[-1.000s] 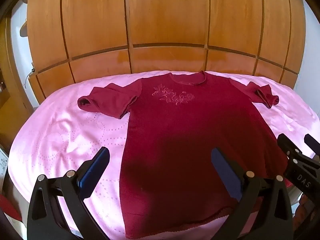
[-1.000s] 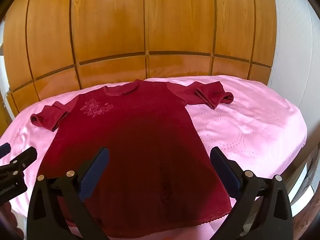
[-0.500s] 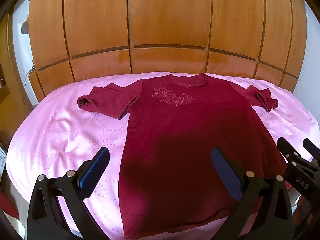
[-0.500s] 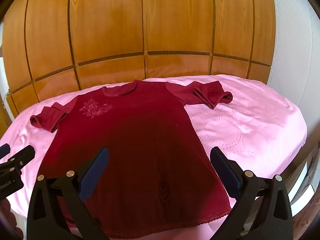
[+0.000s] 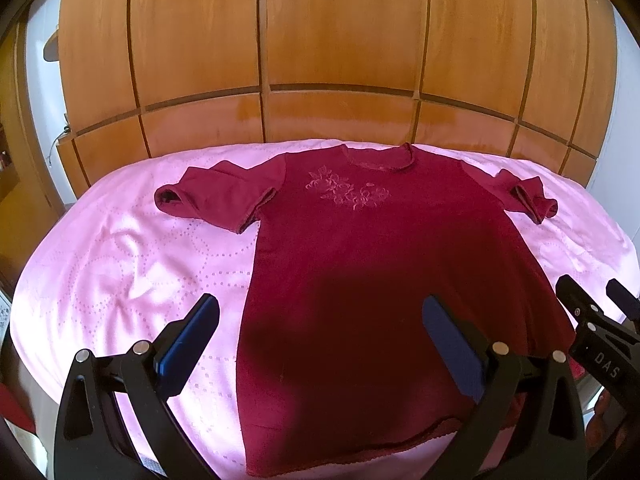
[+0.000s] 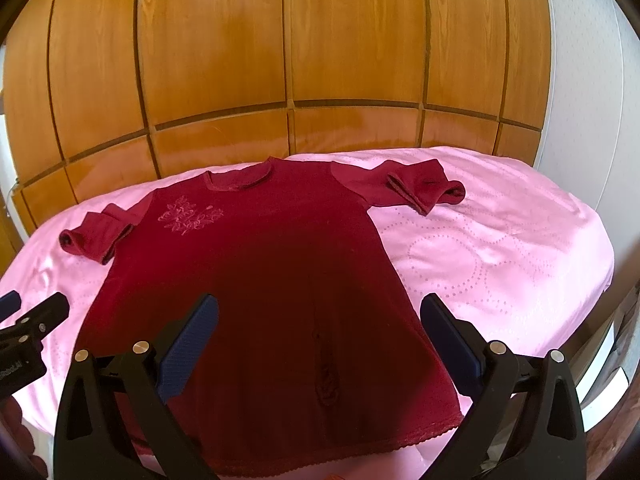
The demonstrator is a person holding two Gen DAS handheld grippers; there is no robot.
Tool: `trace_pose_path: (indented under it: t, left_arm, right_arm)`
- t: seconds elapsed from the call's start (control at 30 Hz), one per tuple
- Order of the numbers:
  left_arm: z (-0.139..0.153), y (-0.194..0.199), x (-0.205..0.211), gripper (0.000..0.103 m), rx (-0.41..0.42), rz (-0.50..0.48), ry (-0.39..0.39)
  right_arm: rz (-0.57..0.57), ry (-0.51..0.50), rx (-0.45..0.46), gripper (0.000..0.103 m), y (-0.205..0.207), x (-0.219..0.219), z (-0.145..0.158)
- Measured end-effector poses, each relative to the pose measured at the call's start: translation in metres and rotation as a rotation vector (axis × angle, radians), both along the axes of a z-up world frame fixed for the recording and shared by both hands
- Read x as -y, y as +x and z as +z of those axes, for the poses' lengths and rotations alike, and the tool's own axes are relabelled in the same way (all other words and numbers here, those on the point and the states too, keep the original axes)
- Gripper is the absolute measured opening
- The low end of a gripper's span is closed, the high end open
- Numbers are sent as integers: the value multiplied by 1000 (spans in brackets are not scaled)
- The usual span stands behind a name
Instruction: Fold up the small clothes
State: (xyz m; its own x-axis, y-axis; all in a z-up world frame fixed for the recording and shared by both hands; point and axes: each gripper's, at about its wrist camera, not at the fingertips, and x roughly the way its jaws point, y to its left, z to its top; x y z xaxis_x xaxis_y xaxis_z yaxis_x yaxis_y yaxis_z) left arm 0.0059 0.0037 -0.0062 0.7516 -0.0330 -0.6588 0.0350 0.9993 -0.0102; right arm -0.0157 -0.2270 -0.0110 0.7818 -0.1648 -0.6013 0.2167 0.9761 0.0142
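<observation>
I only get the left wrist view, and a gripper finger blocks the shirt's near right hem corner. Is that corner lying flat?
Observer: Yes. The right wrist view shows the hem corner flat on the pink bedspread.
Operator: Any wrinkles near the hem?
Observer: One. There is a narrow vertical pucker in the shirt, just above the hem.
Operator: Is the right gripper open?
Observer: Yes. The right gripper has its fingers spread wide above the shirt, holding nothing.
</observation>
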Motion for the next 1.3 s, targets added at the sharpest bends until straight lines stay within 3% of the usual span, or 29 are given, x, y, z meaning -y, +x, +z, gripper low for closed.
trace_pose_path:
  t: [1.3]
  left_arm:
    - [-6,7,4,101,-32,-31,0]
  right_arm:
    - [-14,-4,-25,100,5,6,-5]
